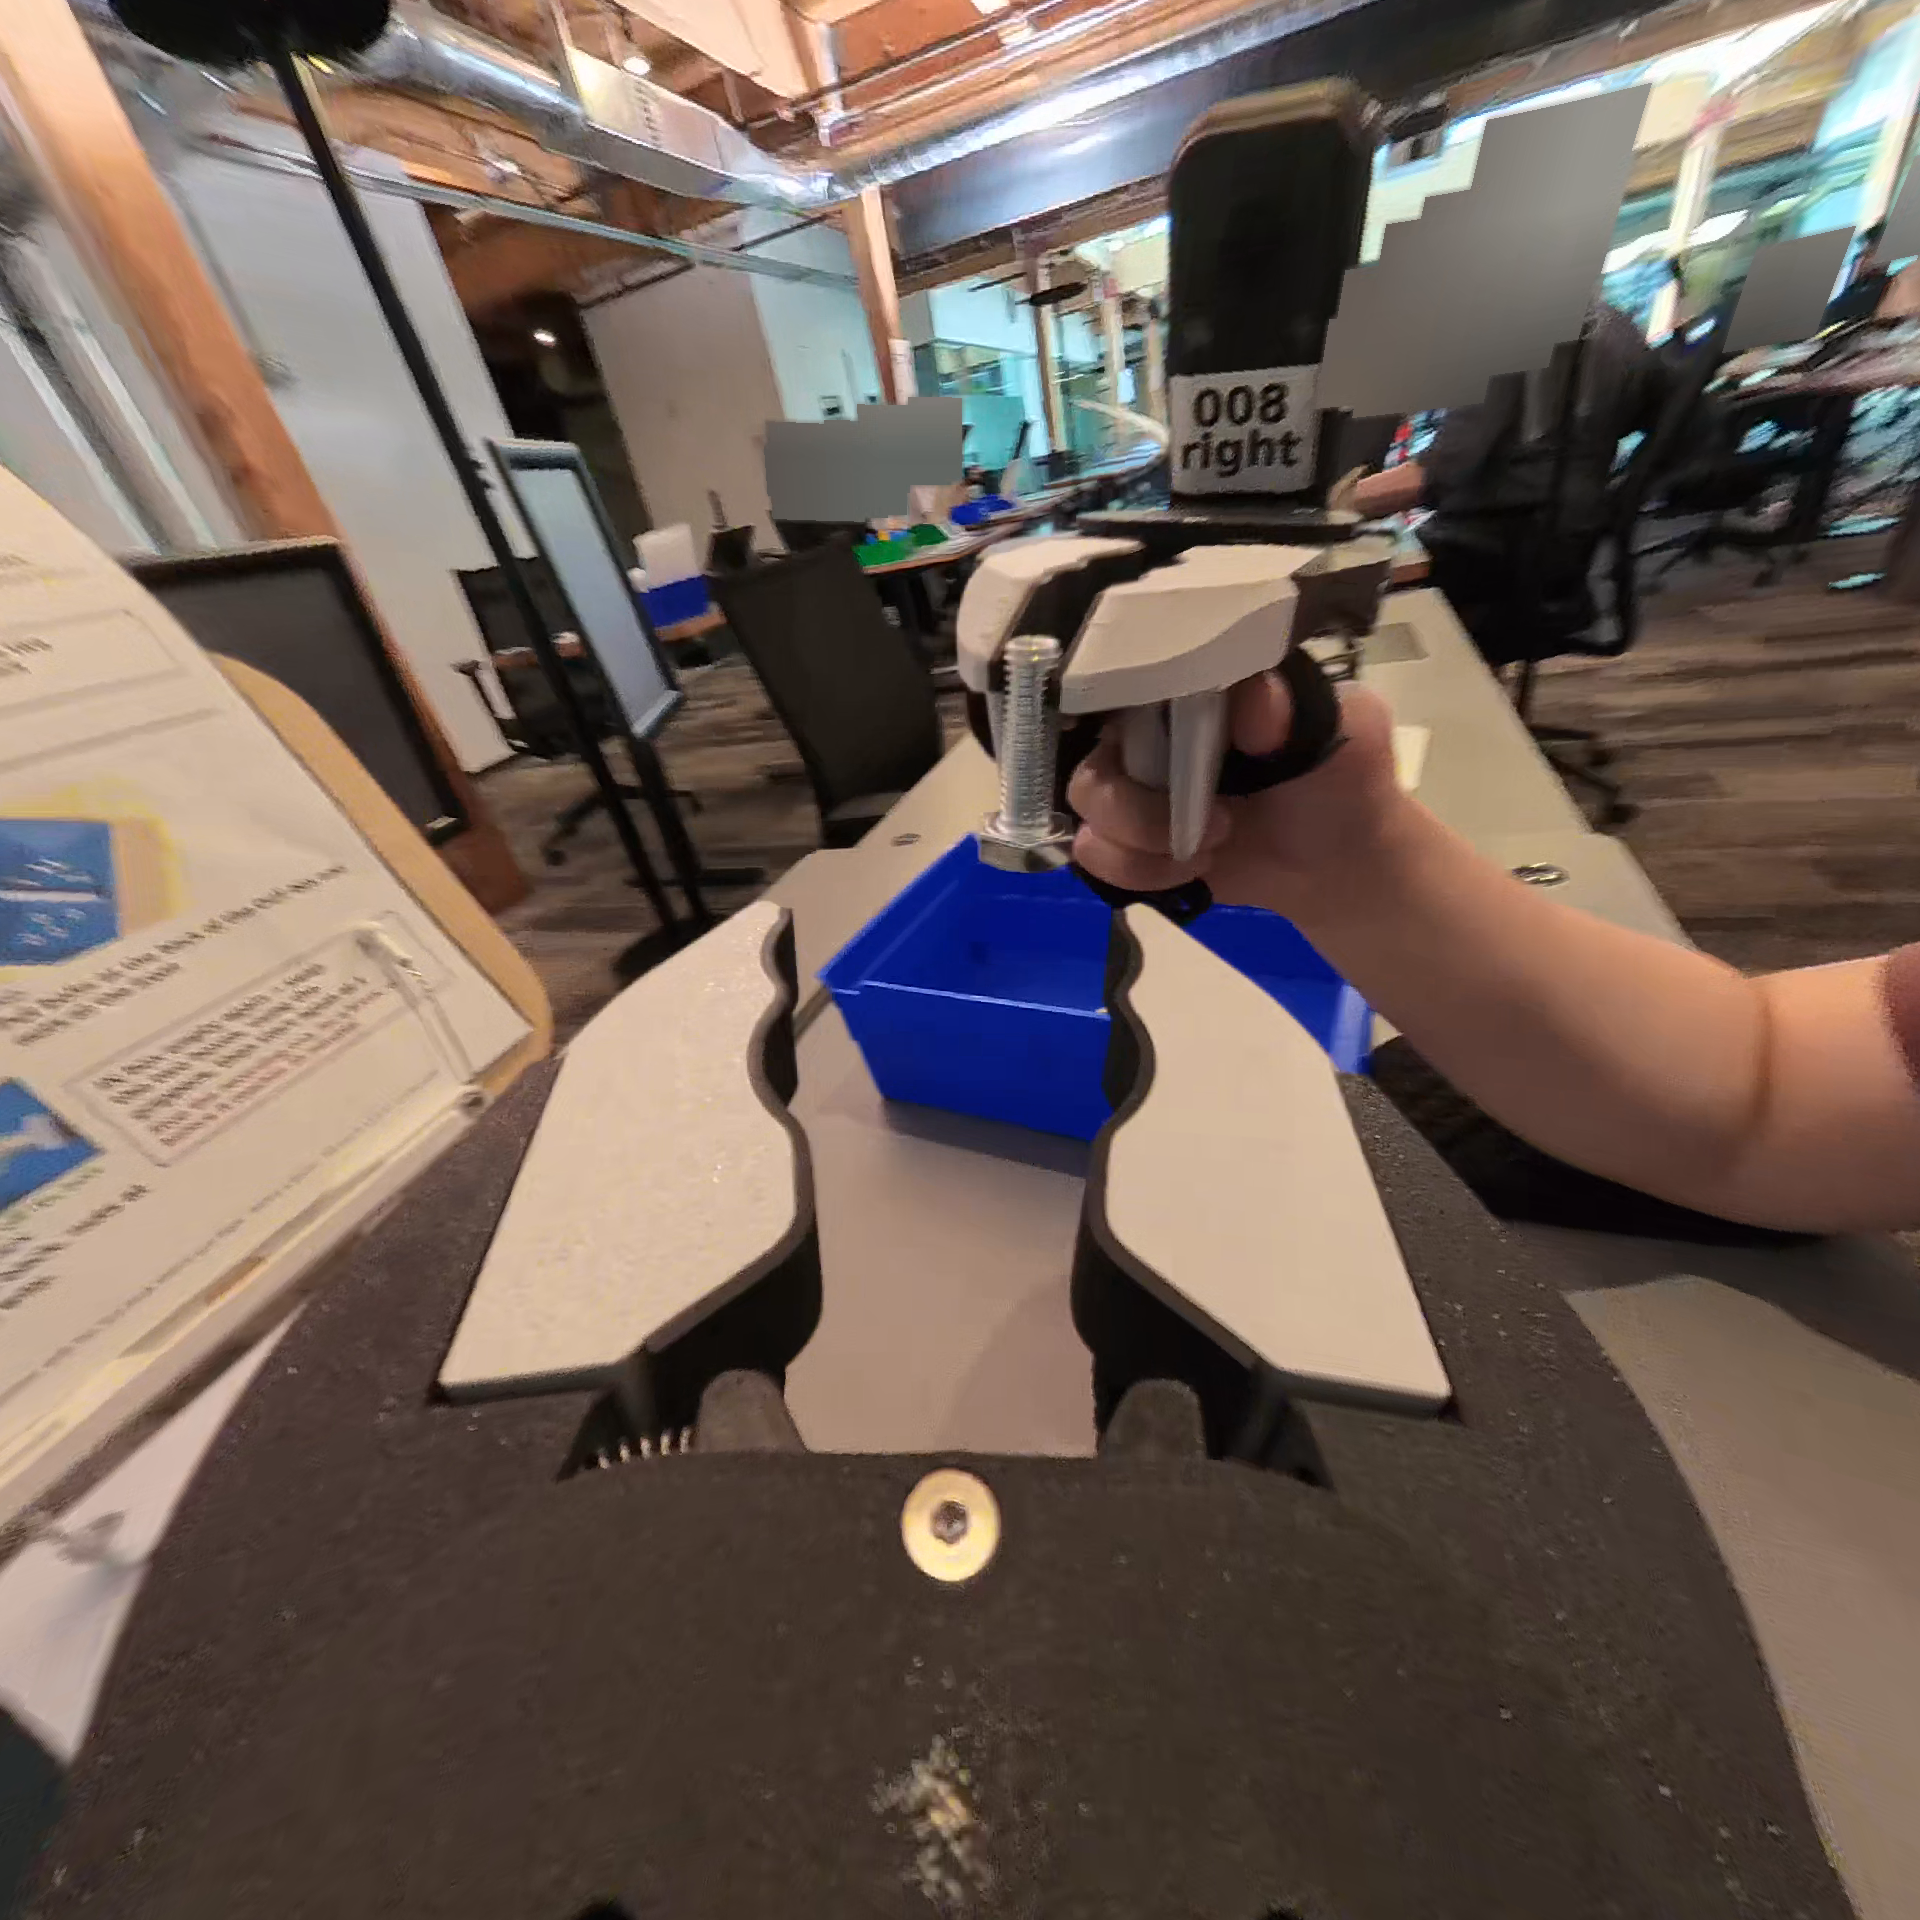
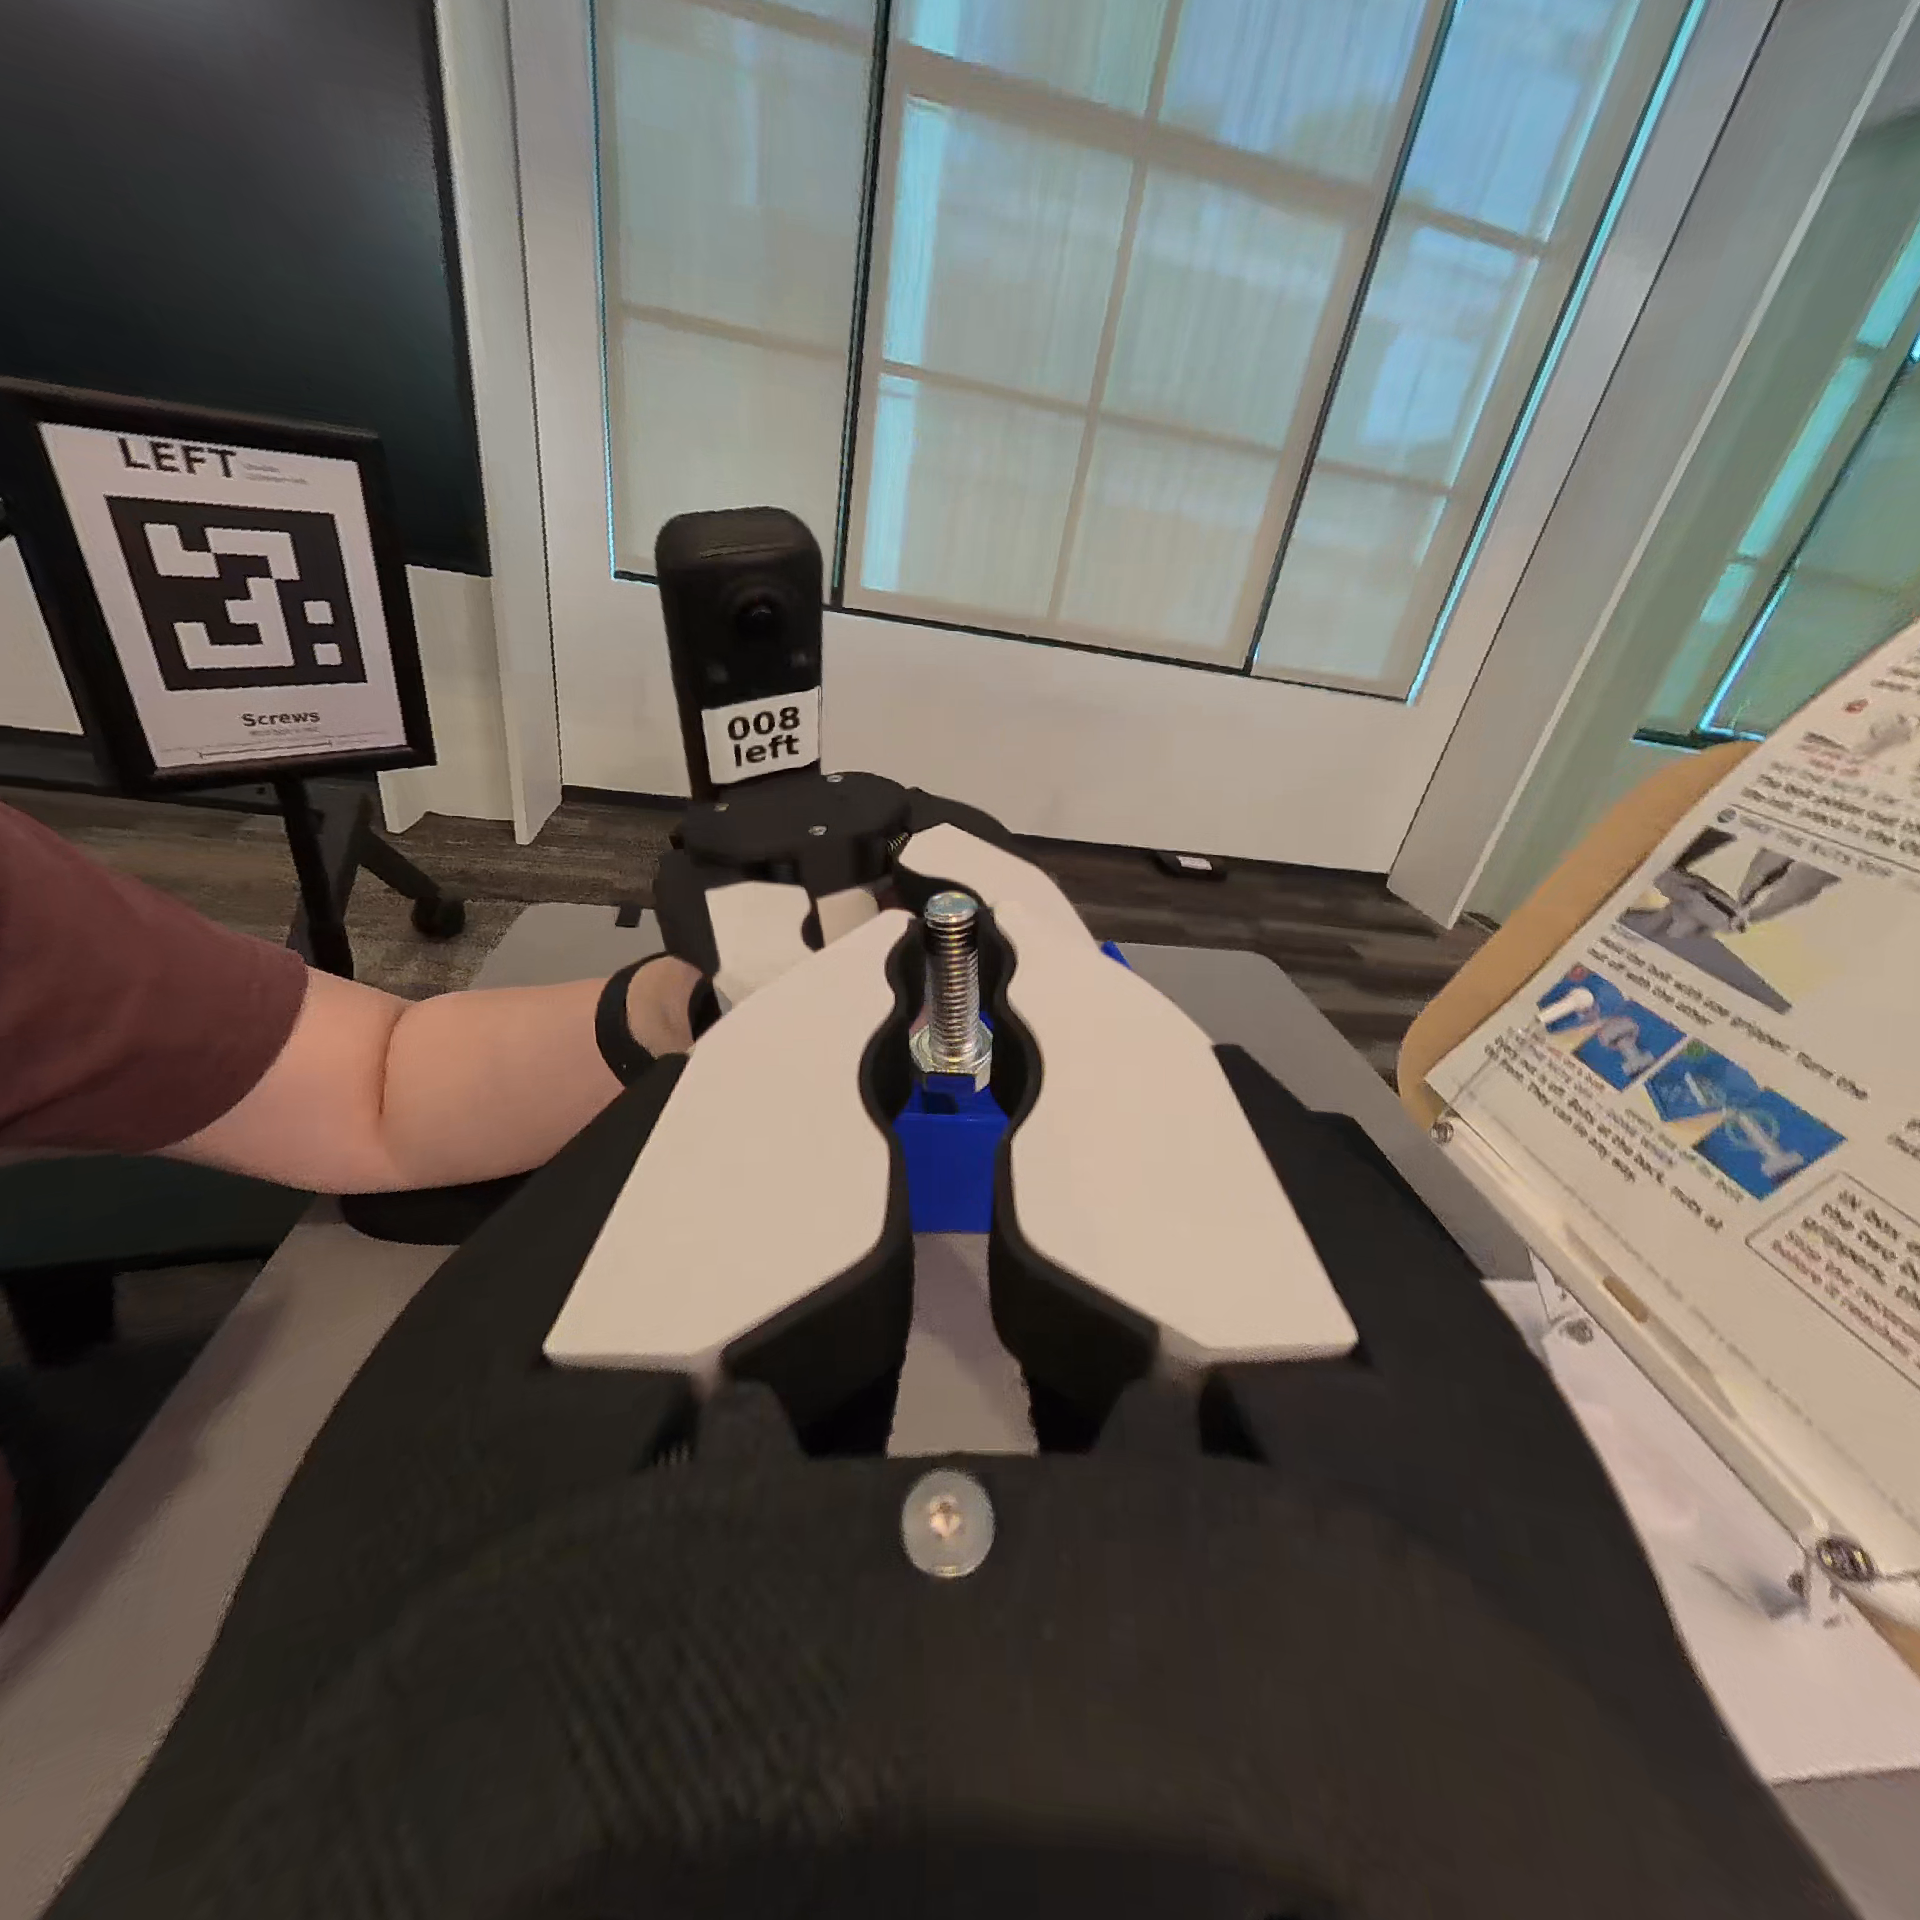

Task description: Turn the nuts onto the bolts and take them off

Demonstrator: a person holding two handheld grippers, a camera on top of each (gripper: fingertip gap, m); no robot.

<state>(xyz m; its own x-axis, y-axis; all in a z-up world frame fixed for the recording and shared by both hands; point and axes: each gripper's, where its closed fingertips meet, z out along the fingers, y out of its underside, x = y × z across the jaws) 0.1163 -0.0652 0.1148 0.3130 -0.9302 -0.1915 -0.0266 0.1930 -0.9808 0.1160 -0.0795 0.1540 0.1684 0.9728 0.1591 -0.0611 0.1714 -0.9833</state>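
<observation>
The right gripper (image 1: pixel 1023 665) pinches the top of an upright bolt (image 1: pixel 1023 748), whose head hangs down with a nut (image 1: pixel 1023 828) against it, above the far corner of a blue bin (image 1: pixel 977 1029) on the table (image 1: pixel 935 1299). The left gripper (image 1: pixel 951 945) is spread and empty, just near of the bin. The right wrist view alone shows the bolt (image 2: pixel 951 987) between the fingers; whether they touch it there is unclear. The bin's inside is mostly hidden. An instruction sheet (image 2: pixel 1704 1049) stands at the side.
</observation>
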